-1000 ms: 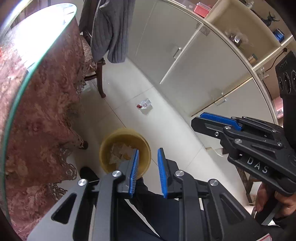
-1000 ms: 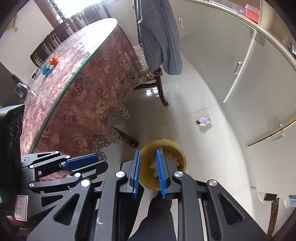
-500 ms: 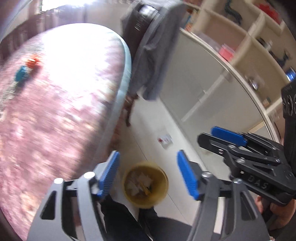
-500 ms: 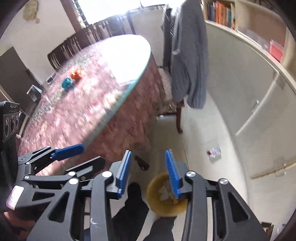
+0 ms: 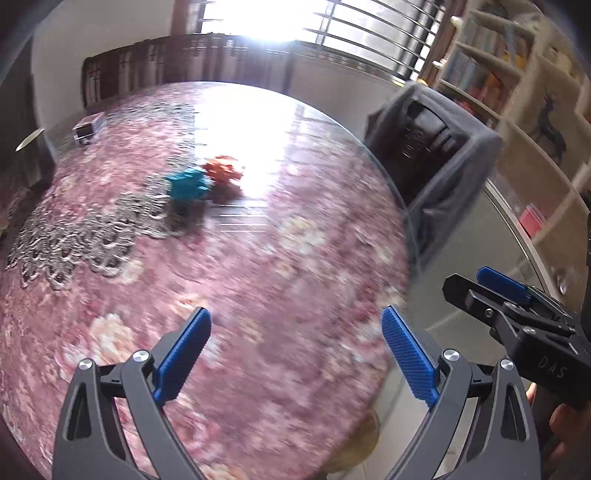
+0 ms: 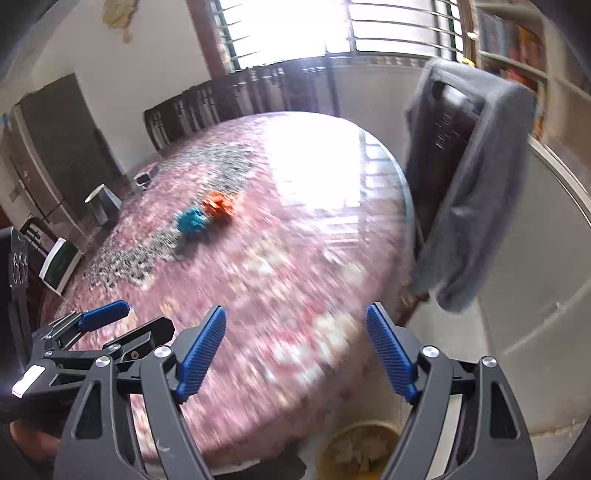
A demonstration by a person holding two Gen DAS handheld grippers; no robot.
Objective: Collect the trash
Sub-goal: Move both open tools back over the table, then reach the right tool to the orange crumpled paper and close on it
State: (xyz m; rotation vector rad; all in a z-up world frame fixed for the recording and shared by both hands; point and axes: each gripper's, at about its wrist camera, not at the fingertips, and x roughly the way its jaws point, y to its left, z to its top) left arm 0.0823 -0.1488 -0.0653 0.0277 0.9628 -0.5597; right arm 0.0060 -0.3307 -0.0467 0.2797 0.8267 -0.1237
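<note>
Trash sits far ahead of both grippers on the table point(image 5: 280, 258): a crumpled teal piece point(image 5: 187, 183) and a crumpled orange piece point(image 5: 223, 170), touching or just beside each other near the table's middle, at the edge of a grey lace doily point(image 5: 85, 236). Nearest in view, the left gripper point(image 5: 295, 354) has its blue pads point(image 5: 183, 356) spread wide and opening further, with nothing between them but the floral cloth below. The right gripper point(image 6: 295, 350) likewise stands wide, its jaws opening and empty. Neither piece lies between any fingers; both are well beyond the fingertips, slightly left of the left gripper's centre line and also left of the right's. Below the table edge, on the floor, a yellow bin point(image 6: 360, 448) holds pale scraps. Farther off, a grey garment point(image 6: 476, 177) hangs over a chair back at the table's right, and dark chairs point(image 5: 155, 62) line the far side under a bright window point(image 6: 306, 26).
</note>
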